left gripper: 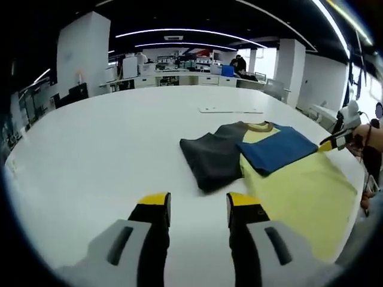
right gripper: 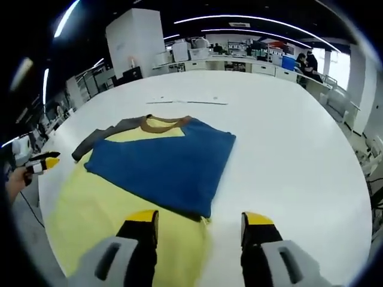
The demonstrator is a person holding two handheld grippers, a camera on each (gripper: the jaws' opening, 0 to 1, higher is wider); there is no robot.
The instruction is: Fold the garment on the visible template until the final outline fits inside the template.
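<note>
1. A wide white counter (left gripper: 108, 149) carries a shirt (left gripper: 287, 179) with a pale yellow body, a brown collar, one grey sleeve and one blue sleeve.
2. In the left gripper view the shirt lies right of centre. The grey sleeve (left gripper: 209, 158) spreads toward the middle of the frame, and the blue sleeve (left gripper: 278, 148) is folded across the yellow chest.
3. In the right gripper view the blue sleeve (right gripper: 164, 164) fills the centre, over the yellow body (right gripper: 90, 209) at lower left.
4. The left claw (left gripper: 198, 206) is spread and empty at the bottom of its view, above bare counter.
5. The right claw (right gripper: 200, 222) is spread and empty, just short of the blue sleeve's near edge.
6. Progress looks early: one sleeve is folded in; the grey sleeve and long yellow body remain. I cannot make out a template.
</note>
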